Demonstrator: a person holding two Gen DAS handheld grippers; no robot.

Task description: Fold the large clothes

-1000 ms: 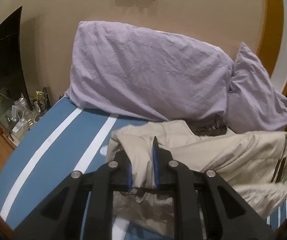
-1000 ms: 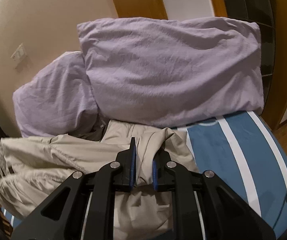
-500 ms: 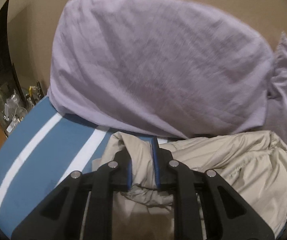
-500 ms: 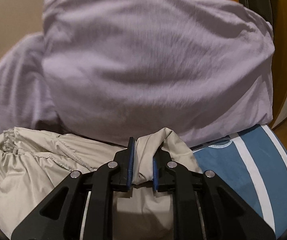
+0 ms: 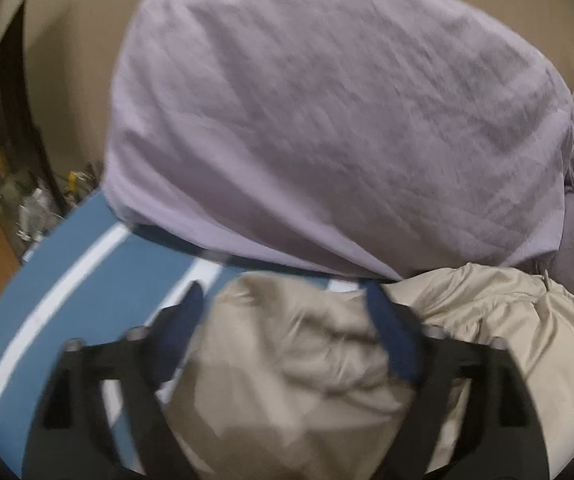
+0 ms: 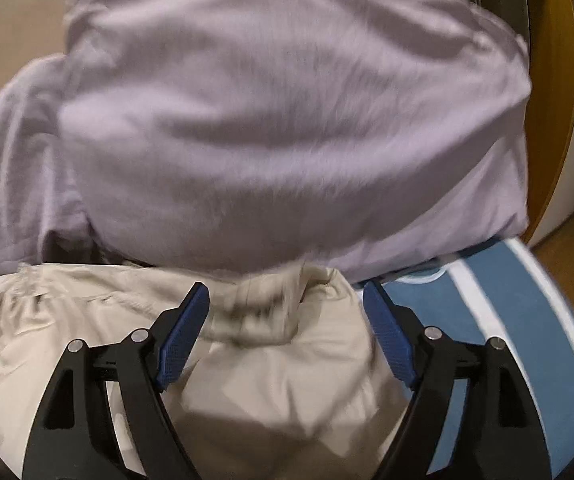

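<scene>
Both grippers, left [image 5: 283, 308] and right [image 6: 285, 308], gape wide over the jacket [image 6: 279, 380] (holding nothing); its bunched edge by the pillow [image 6: 287, 128] may slump, spoiling the fold.

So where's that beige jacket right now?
The beige jacket lies low in both wrist views, on the blue striped bed, against the lilac pillow, between each open gripper's fingers.

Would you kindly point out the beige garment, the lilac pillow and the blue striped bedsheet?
Beige crumpled fabric garment [image 6: 287, 380], right wrist view: flat middle panel.
Lilac fabric pillow [image 5: 327, 128], left wrist view: centre of its face.
Blue white-striped bedsheet [image 5: 99, 280], left wrist view: blue band between stripes.
</scene>
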